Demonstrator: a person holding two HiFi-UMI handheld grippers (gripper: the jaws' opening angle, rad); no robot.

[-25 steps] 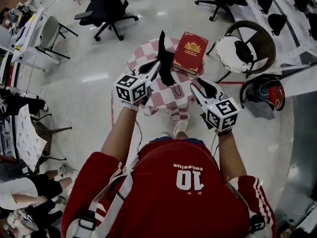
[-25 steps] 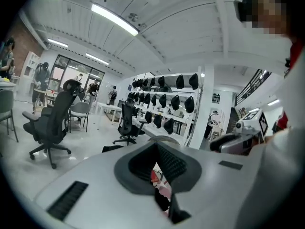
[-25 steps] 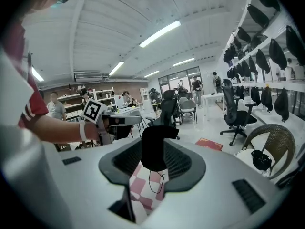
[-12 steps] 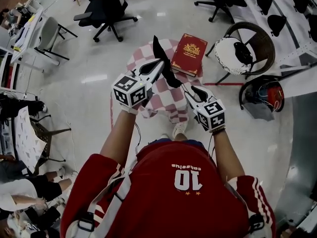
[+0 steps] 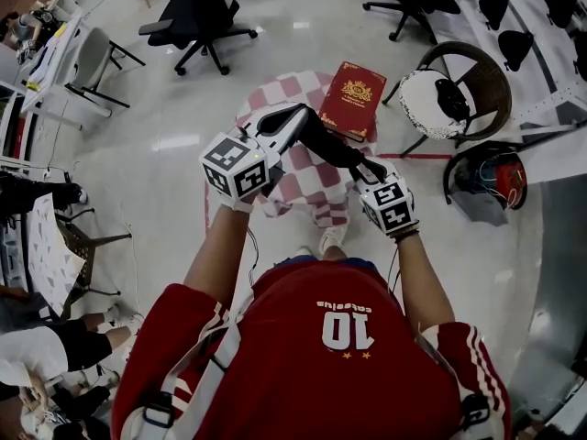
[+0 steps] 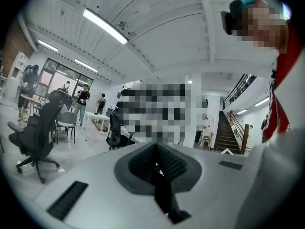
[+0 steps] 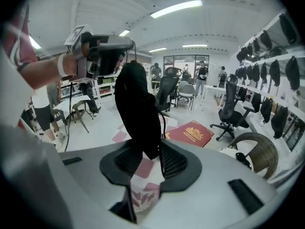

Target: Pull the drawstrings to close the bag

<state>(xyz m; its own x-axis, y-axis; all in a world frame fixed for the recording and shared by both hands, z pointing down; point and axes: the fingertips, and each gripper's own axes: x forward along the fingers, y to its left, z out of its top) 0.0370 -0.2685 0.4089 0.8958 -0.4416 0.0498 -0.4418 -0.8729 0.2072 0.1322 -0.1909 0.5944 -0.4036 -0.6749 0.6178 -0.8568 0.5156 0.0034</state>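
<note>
Bag (image 5: 328,142), black, hangs above the checkered bench (image 5: 307,189) between both tools. Left tool (image 5: 295,117) pinches one end; cord or cloth cannot be told. Right tool (image 7: 145,163), jaws spread, is closing around the other end.

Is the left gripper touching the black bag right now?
Touching. The left gripper view shows the left gripper with its jaws together, pinching a strip of the black bag that runs out between the pads.
</note>
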